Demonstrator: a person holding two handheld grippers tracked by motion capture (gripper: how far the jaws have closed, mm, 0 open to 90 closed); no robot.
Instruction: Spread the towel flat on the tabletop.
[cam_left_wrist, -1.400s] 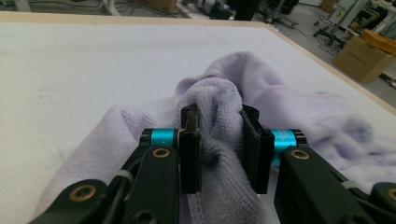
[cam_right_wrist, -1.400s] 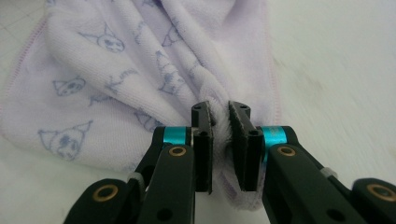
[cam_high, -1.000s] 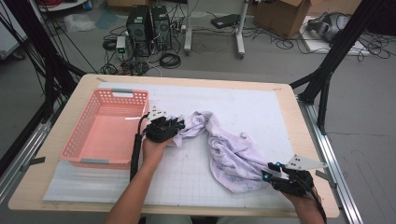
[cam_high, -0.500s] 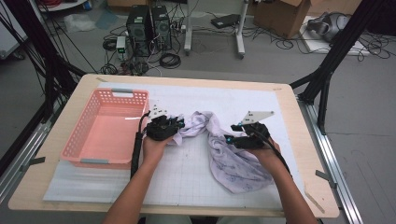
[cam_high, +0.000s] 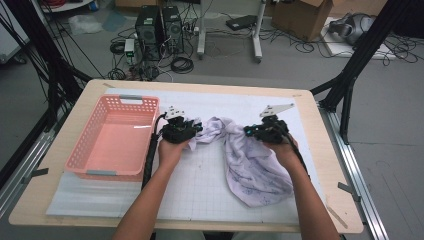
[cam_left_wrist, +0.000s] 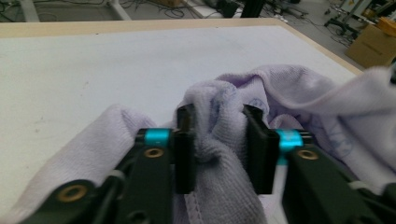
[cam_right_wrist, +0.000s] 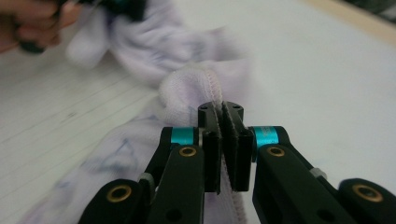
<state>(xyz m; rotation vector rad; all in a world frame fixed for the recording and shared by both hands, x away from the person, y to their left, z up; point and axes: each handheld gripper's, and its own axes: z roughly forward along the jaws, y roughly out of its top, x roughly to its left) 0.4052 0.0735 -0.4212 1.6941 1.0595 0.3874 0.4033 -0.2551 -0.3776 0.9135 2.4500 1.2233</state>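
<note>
Down at the bottom of the high view my two forearms come up into frame, one hand-held gripper each. Right hand-held gripper (cam_high: 250, 132) sits right of centre and it's clamped tight on the stitched hem of the lilac towel (cam_high: 252, 167); in the right gripper view the jaws are pinched nearly together with the seam running straight between them. Left hand-held gripper (cam_high: 196, 129) is just left of centre, and in the left gripper view its jaws are wider apart with a fat bunch of terry cloth squeezed between them, so it's grasping the towel too, just a thicker wad of it.

Most of the towel is sprawled lower right of centre on the white gridded mat (cam_high: 200, 185) that covers the desk (cam_high: 60, 150), with a twisted rope of it stretched between the two grippers. Still pretty crumpled, no clean fold anywhere.

Further back on the left is the pink basket (cam_high: 116, 172), nothing in it, sitting just beside my left hand.

My read: both grips are made, so the pickup part is done. What's left is basically everything else, meaning spreading it out, folding it, or dumping it in the basket. Early days I'd say. Past the desk's far edge it's just floor, cables and a couple of computer towers (cam_high: 160, 25).
</note>
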